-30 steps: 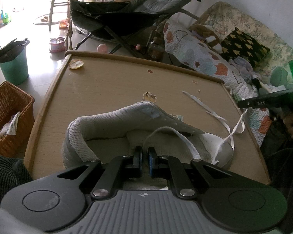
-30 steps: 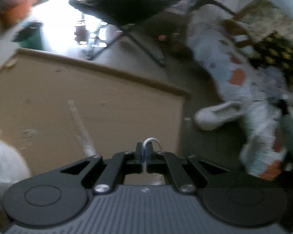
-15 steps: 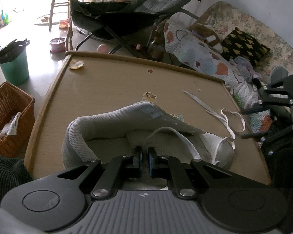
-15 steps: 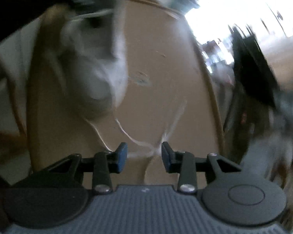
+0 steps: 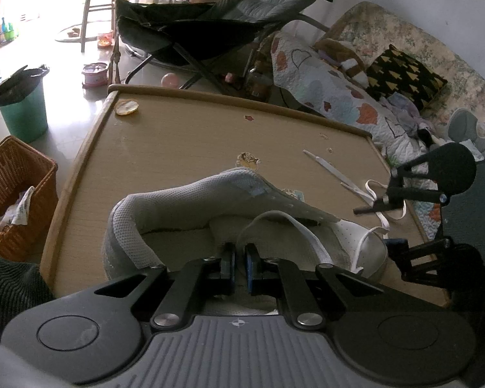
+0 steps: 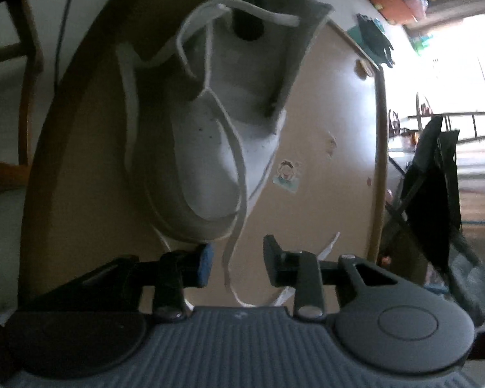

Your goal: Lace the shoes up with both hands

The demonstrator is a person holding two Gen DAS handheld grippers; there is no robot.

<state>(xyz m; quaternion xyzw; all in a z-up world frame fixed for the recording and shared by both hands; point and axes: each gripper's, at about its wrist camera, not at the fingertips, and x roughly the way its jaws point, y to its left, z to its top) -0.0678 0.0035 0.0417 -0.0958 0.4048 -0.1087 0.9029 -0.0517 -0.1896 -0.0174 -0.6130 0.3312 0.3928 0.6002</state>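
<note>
A white and grey shoe lies on the wooden table, its opening towards me. My left gripper is shut on the near edge of the shoe's upper. A white lace runs from the toe out across the table to the right. My right gripper sits turned on its side just past the toe. In the right wrist view the shoe points at me and the lace passes loosely between the closing jaws of the right gripper, with neither pad touching it.
A wicker basket and a green bin stand on the floor to the left. A dark folding chair and a sofa with a quilt lie beyond the table. Stickers dot the tabletop.
The right gripper let go of the lace, rolled onto its side and came down beside the shoe's toe. The lace dropped onto the table. The left gripper stayed put.
</note>
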